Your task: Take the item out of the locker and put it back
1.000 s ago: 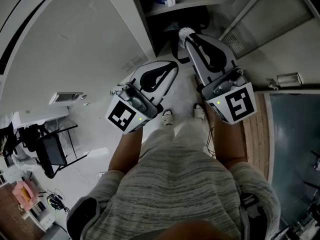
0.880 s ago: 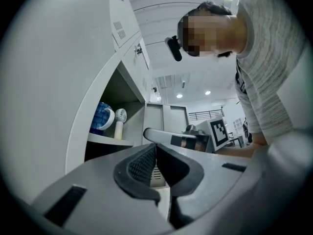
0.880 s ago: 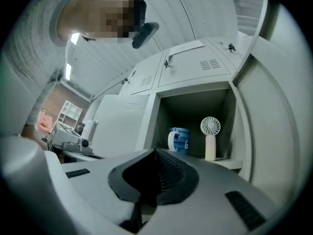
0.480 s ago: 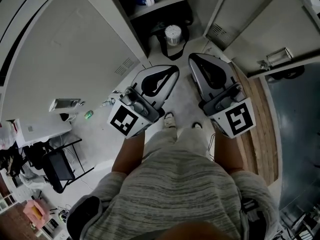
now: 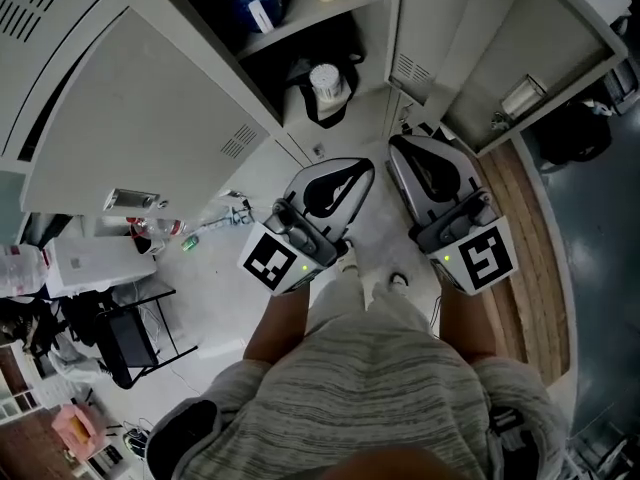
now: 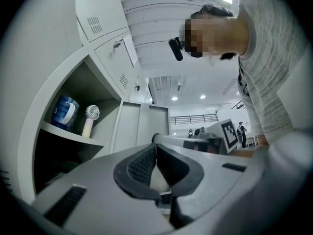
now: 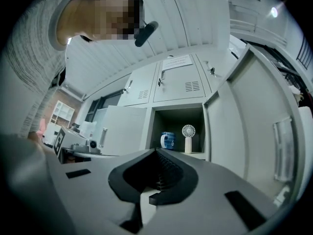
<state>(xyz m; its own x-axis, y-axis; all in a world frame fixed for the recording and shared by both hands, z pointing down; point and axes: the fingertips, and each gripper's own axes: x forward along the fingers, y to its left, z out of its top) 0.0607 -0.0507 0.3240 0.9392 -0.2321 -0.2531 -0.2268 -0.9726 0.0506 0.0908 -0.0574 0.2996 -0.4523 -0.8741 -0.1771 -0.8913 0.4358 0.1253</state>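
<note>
"Is either gripper holding anything?"
"No. The left gripper [image 6: 155, 148] and the right gripper [image 7: 156, 152] are both clenched and empty. The white container [image 5: 325, 81] sits in the locker's [image 5: 408, 18] lower compartment."

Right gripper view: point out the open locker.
The lower locker with a blue container and white fan on its shelf; the vented ones above are shut.
</note>
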